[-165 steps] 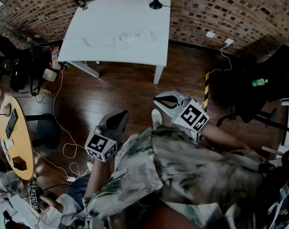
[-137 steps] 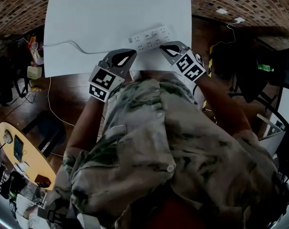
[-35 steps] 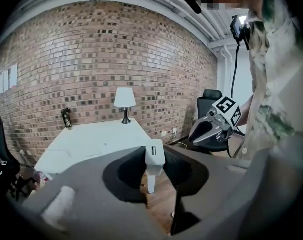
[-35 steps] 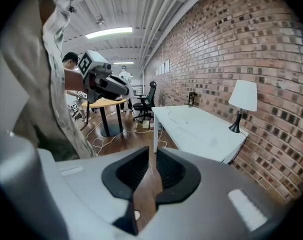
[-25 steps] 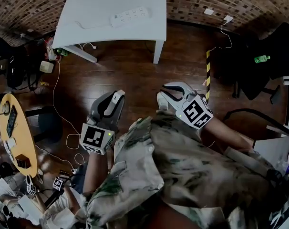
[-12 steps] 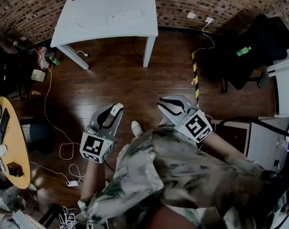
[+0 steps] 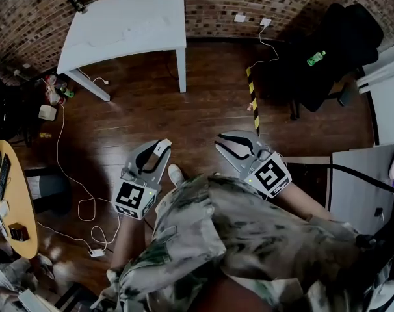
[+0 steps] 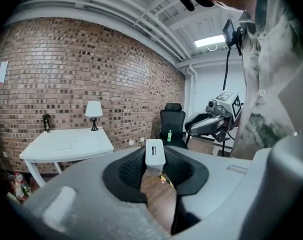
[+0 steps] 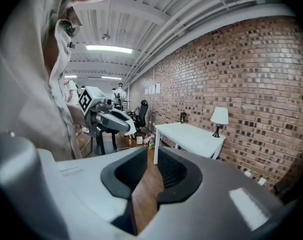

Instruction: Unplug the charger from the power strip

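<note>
My left gripper is shut on a small white charger, whose white end shows at the jaw tips. It is held in the air above the wooden floor, far from the white table at the brick wall. The power strip is only a faint pale shape on that tabletop. My right gripper hangs level beside the left one, open, with only floor seen between its pads. Each gripper shows in the other's view: the right one, the left one.
A lamp stands at the table's back edge. A black office chair with a green bottle is at the right. Cables trail on the floor at left, near a round yellow table.
The white table has slid further away toward the top left of the head view, and more floor lies between it and both grippers. The left gripper's hold on the charger is unchanged.
</note>
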A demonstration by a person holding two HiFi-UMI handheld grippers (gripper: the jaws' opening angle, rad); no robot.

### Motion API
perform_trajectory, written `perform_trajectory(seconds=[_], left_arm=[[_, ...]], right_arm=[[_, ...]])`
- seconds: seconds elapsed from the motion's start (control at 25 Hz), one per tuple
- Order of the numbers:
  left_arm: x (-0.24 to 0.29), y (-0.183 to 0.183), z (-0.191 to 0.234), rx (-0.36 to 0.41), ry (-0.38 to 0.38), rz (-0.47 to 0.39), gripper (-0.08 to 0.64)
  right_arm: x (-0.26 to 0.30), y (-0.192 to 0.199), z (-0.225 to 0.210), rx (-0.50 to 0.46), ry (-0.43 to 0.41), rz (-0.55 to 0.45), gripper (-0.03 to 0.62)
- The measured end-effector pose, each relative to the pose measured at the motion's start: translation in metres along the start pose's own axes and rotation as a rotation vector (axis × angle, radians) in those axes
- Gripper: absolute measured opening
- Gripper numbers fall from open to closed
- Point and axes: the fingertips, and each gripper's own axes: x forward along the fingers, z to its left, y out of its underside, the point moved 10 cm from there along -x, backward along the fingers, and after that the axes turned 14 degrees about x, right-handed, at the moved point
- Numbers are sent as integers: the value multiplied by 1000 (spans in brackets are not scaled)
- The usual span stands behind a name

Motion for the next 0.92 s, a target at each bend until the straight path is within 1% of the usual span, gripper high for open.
perform_trajectory(seconds=[0.12, 0.24, 0.32, 0.48, 0.68, 0.8, 0.92], left_arm=[[13, -15, -30, 5, 5, 10, 107], [23, -27, -60, 10, 6, 13, 107], [29, -30, -79, 19, 8, 22, 107], [33, -33, -111, 4, -13, 39, 107], [39, -39, -130, 13, -19, 64, 107], [44, -43, -135, 26, -20, 81, 107], [51, -49, -137, 38, -26, 88, 107]], right_arm=[[-33, 14, -7, 22, 10, -1, 61], [-58, 26, -12, 23, -4, -12, 57], [-71, 36, -13, 22, -14, -12, 57], [-93, 54, -14, 8, -52, -11, 54], [-109, 66, -24, 8, -66, -6, 51], [-115, 72, -32, 27, -59, -8, 51], [-120, 78, -42, 28, -60, -24, 51]])
